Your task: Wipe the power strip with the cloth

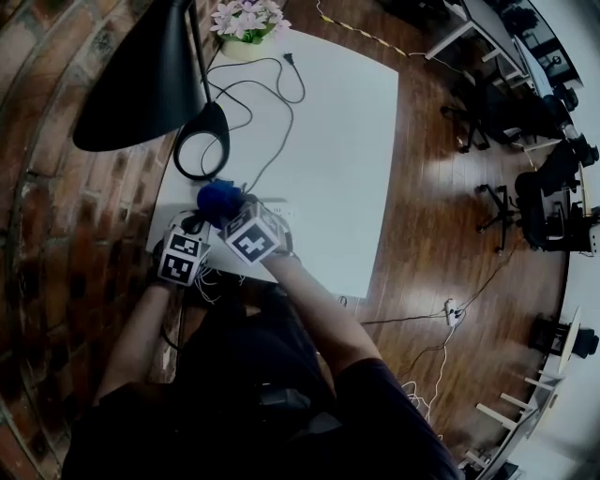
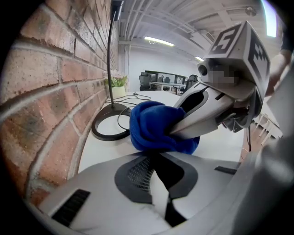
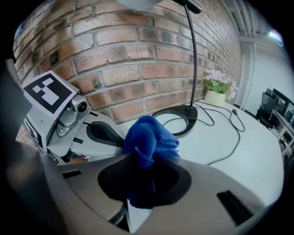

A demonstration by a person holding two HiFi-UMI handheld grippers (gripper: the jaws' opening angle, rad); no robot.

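Observation:
A bunched blue cloth (image 1: 217,199) hangs above the near left part of the white table (image 1: 347,141). My right gripper (image 3: 142,161) is shut on the cloth (image 3: 149,140), which fills the gap between its jaws. In the left gripper view its pale fingers (image 2: 202,114) come in from the right and clamp the cloth (image 2: 154,126). My left gripper (image 2: 156,160) is shut, its tips right below the cloth; I cannot tell whether a fold is pinched. A pale oblong thing, perhaps the power strip (image 1: 280,210), shows beside the right gripper's marker cube, mostly hidden.
A black desk lamp stands by the brick wall, its ring base (image 1: 202,141) just beyond the cloth and its shade overhead. A black cable (image 1: 272,103) loops across the table. A flower pot (image 1: 246,28) sits at the far edge. Office chairs stand on the wooden floor at right.

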